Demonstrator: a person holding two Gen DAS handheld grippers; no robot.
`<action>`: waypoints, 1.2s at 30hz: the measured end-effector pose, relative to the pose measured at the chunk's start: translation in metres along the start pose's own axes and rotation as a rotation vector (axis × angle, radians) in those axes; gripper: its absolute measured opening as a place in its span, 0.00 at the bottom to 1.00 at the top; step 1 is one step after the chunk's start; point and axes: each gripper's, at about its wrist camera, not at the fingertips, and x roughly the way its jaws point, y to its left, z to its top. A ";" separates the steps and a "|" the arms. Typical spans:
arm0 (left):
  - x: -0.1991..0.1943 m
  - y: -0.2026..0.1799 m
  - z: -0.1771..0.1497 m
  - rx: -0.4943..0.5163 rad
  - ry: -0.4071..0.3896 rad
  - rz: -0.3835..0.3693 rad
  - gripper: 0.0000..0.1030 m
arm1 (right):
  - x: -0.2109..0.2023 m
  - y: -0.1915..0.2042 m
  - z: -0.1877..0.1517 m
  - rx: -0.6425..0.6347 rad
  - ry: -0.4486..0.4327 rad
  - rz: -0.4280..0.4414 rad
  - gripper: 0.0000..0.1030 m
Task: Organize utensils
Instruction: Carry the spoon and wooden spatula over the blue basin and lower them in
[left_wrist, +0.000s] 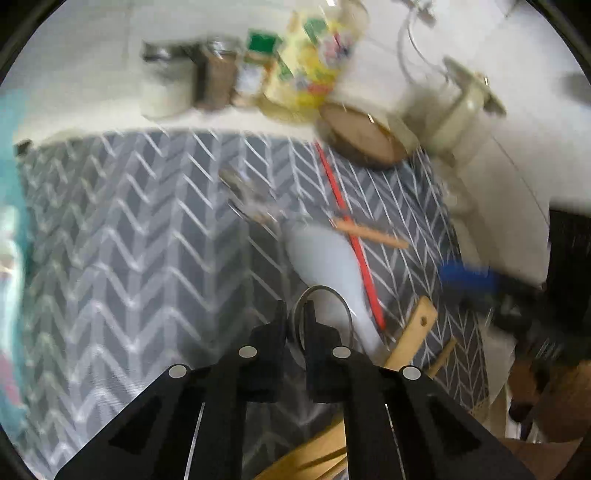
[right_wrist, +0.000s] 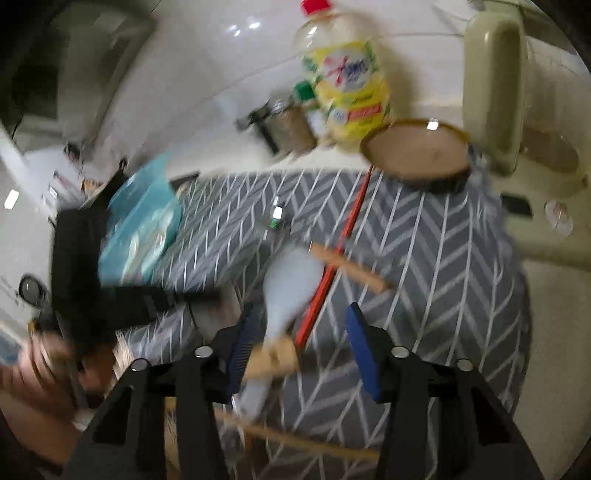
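Utensils lie on a grey chevron mat (left_wrist: 129, 258). A white rice paddle (left_wrist: 328, 258) lies across a red chopstick (left_wrist: 347, 229) and a short wooden stick (left_wrist: 369, 232). My left gripper (left_wrist: 295, 317) is shut on a metal ring-shaped utensil (left_wrist: 325, 295), held above the mat. A wooden spatula handle (left_wrist: 413, 332) lies just right of it. My right gripper (right_wrist: 299, 325) is open above the white paddle (right_wrist: 291, 284), with the wooden handle (right_wrist: 273, 358) between its blue pads (right_wrist: 362, 347). The left gripper (right_wrist: 122, 295) shows at the left of the right wrist view.
A wooden bowl (right_wrist: 417, 151), a yellow-labelled bottle (right_wrist: 347, 81), spice jars (left_wrist: 255, 70) and a cream appliance (right_wrist: 495, 88) stand at the mat's far edge. A teal container (right_wrist: 140, 225) sits at the mat's left. More wooden utensils (right_wrist: 295, 439) lie near the front.
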 end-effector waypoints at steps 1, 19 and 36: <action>-0.010 0.005 0.003 0.001 -0.018 -0.002 0.09 | 0.002 0.000 -0.009 0.016 0.016 0.016 0.47; -0.072 0.036 0.037 0.006 -0.112 0.060 0.10 | -0.004 0.022 0.016 0.196 -0.114 0.220 0.08; -0.302 0.140 0.076 0.147 -0.317 0.112 0.11 | -0.055 0.208 0.163 -0.159 -0.378 0.291 0.07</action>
